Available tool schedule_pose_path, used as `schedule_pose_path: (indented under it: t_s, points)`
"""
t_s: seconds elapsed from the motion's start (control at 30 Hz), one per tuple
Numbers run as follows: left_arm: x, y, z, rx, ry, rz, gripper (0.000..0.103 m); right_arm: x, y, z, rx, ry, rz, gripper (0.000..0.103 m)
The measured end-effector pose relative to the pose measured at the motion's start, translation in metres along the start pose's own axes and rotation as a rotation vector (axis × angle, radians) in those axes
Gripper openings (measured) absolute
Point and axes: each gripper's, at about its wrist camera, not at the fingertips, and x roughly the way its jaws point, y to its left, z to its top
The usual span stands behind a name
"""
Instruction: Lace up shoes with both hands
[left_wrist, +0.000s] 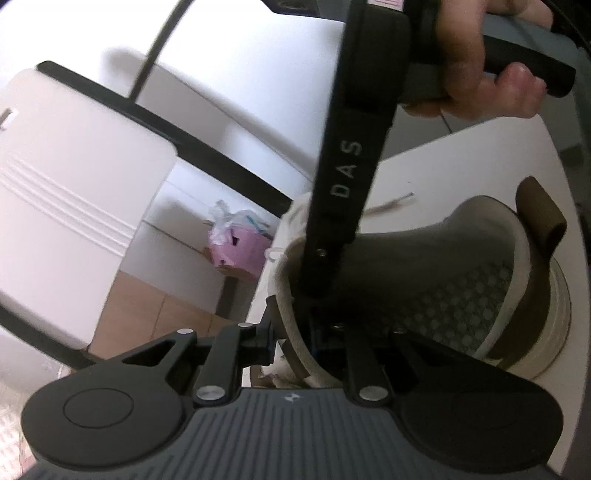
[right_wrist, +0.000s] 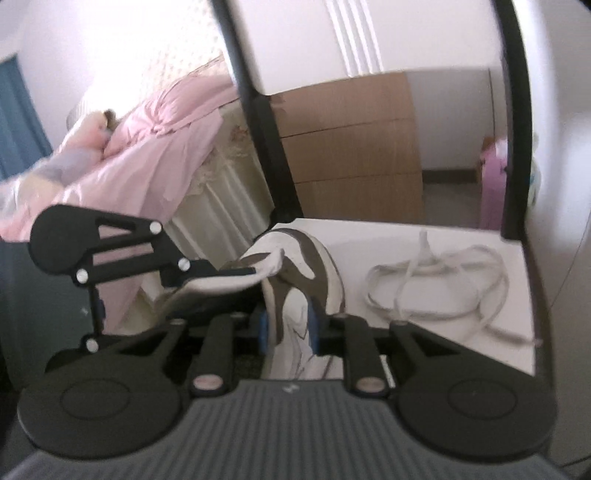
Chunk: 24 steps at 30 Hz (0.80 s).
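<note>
Both grippers on the shoe, lace lying loose on the table

The right gripper (right_wrist: 288, 328) has its blue pads closed on the white-and-brown shoe (right_wrist: 314, 266), pinching the upper between them near the table's edge. The left gripper (right_wrist: 236, 271) comes in from the side, its fingers nipped together at the shoe's white flap; in its own view the left gripper (left_wrist: 295, 332) straddles the collar rim, though whether it truly holds it I cannot tell, the tips being half hidden. The shoelace (right_wrist: 436, 284) sits in a slack tangle on the white table (right_wrist: 509, 350), just beside the shoe and held by neither tool. My read: the shoe is being steadied, so keep one grip firm on the upper, avoid dragging the shoe off the edge, and free one gripper for a lace end.
</note>
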Motion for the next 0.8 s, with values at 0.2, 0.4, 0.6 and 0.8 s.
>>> schedule_pose_path:
  t_s: [0.2,0.4,0.6,0.8]
  points:
    - [0.002,0.01,-0.001,0.059,0.053,-0.18,0.016,0.002,-0.008,-0.001,0.1,-0.007,0.004,0.023]
    - [0.016,0.022,0.004,0.105,0.115,-0.348,0.018,0.003,-0.014,-0.001,0.128,0.003,0.033,0.026]
    - [0.028,0.028,-0.002,-0.005,0.121,-0.397,0.032,0.011,-0.013,-0.002,0.114,0.028,0.053,0.03]
    - [-0.016,0.051,-0.018,-0.221,0.038,-0.324,0.075,0.014,-0.024,-0.004,0.135,0.032,0.082,0.04]
